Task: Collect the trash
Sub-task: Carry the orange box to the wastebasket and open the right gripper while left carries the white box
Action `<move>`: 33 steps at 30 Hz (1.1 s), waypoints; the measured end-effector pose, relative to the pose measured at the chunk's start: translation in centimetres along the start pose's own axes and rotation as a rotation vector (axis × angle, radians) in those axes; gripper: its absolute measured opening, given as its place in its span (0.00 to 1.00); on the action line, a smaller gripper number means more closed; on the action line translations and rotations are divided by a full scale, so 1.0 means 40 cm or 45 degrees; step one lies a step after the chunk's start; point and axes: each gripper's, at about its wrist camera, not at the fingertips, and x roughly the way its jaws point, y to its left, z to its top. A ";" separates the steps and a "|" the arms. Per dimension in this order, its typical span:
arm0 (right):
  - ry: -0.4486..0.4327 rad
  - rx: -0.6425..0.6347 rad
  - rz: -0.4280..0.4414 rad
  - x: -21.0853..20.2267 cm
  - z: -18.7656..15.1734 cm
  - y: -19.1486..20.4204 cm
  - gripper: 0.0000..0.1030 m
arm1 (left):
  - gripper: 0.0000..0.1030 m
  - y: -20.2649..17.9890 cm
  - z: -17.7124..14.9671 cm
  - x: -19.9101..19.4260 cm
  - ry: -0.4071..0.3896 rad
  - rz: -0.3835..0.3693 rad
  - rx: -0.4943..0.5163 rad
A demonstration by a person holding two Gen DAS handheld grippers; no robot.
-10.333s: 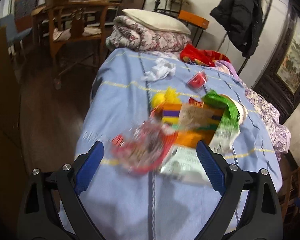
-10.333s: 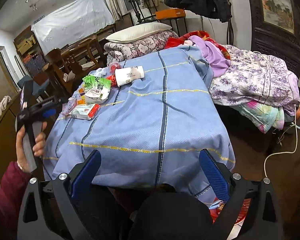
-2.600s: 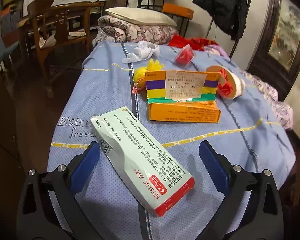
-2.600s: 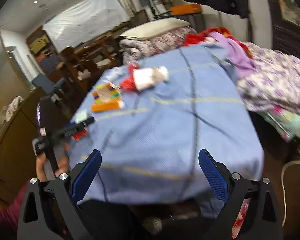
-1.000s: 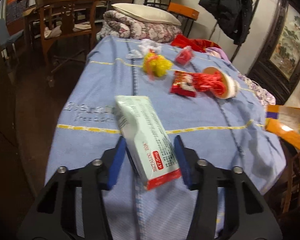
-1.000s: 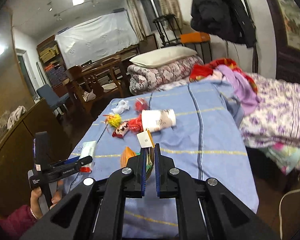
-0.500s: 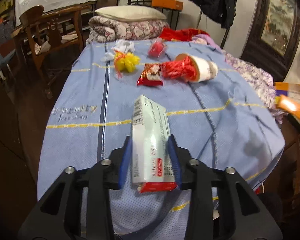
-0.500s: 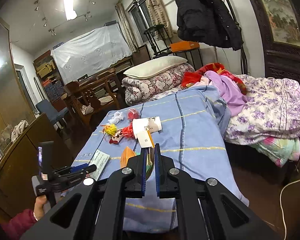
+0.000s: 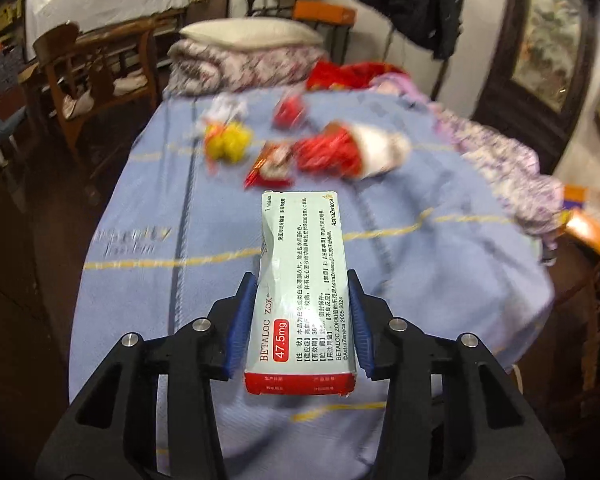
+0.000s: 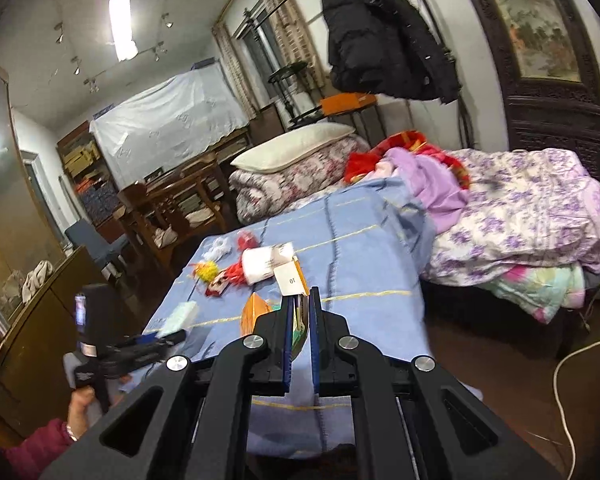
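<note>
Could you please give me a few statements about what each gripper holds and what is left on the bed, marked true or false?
1. The left gripper holds a medicine box. True.
2. The right gripper stands wide open and empty. False: it is shut on an orange carton.
3. A paper cup lies on its side on the blue blanket. True.
4. The black coat lies on the blanket. False: it hangs by the wall.
</note>
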 end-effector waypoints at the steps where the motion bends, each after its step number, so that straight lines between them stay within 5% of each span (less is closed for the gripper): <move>1: -0.006 0.010 -0.018 -0.018 0.000 -0.017 0.07 | 0.43 -0.014 0.008 -0.020 -0.017 -0.019 0.011; 9: 0.037 0.107 -0.138 -0.138 -0.048 -0.150 0.07 | 0.43 -0.184 0.015 -0.122 -0.060 -0.219 0.132; 19: 0.266 0.231 -0.306 -0.194 -0.171 -0.364 0.08 | 0.43 -0.484 -0.079 -0.125 0.063 -0.458 0.349; 26: 0.508 0.332 -0.453 -0.094 -0.323 -0.509 0.11 | 0.43 -0.624 -0.155 -0.051 0.199 -0.519 0.477; 28: 0.576 0.381 -0.492 -0.048 -0.377 -0.553 0.22 | 0.43 -0.653 -0.172 -0.027 0.234 -0.524 0.504; 33: 0.485 0.474 -0.473 -0.076 -0.367 -0.575 0.24 | 0.43 -0.696 -0.195 0.009 0.297 -0.530 0.551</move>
